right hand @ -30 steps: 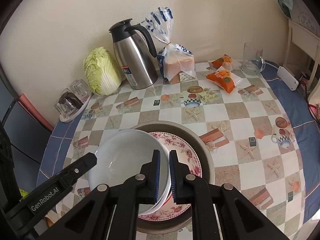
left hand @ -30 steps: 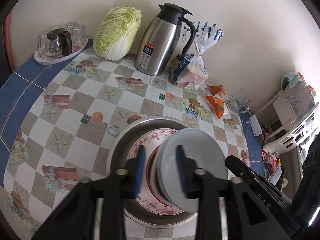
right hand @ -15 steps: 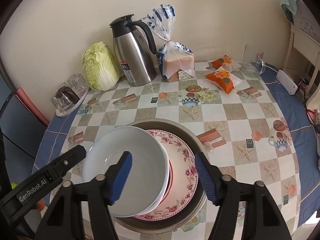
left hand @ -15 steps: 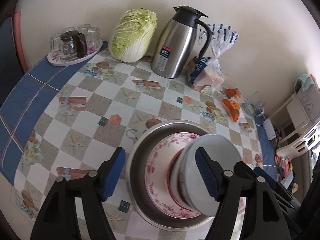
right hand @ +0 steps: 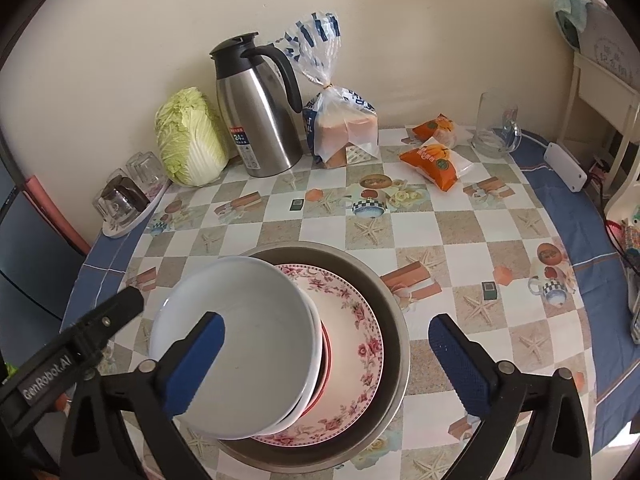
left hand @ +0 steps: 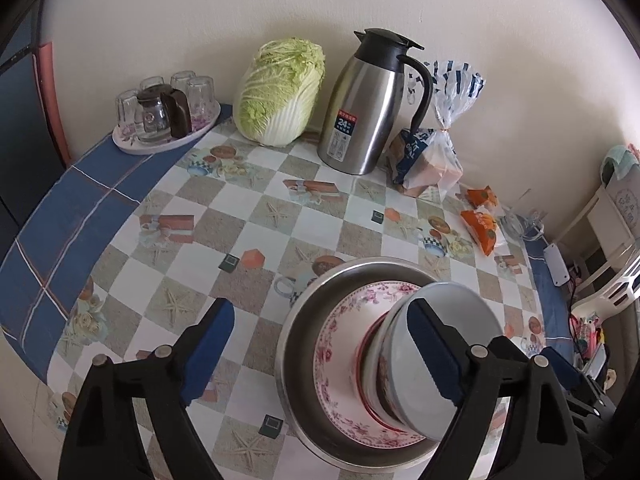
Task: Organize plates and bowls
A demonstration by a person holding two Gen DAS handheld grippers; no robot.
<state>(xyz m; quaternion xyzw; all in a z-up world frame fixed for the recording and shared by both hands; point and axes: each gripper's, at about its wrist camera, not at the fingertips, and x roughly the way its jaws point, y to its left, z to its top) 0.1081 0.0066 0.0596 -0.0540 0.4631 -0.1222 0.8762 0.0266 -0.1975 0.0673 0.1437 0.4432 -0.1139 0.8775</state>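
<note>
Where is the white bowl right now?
In the right wrist view, the white bowl sits lower left, topping the stack on the floral plate inside the steel basin.

Sitting on desk (right hand: 460,232): 1 steel basin (right hand: 394,320), 1 floral plate (right hand: 356,312), 1 white bowl (right hand: 240,328) w/ red-rimmed dishes under it, no. unclear. 1 thermos jug (right hand: 260,120), 1 napa cabbage (right hand: 190,138), 1 bread bag (right hand: 344,124), 2 orange snack packs (right hand: 436,162), 1 glass pitcher (right hand: 494,126), 1 tray (left hand: 168,146) w/ approx. 4 glasses (left hand: 198,94).

The right gripper (right hand: 326,360) points down at a stack, its blue-padded jaws opening with nothing pressed between them. Under its left finger (right hand: 192,364) sits a white bowl (right hand: 236,344) (tilted on smaller dishes) atop a floral plate (right hand: 360,344) inside a steel basin (right hand: 396,340). Far ahead stand a thermos (right hand: 260,120), cabbage (right hand: 190,138) and bagged bread (right hand: 344,124). The left gripper (right hand: 80,344) shows at far left.
</note>
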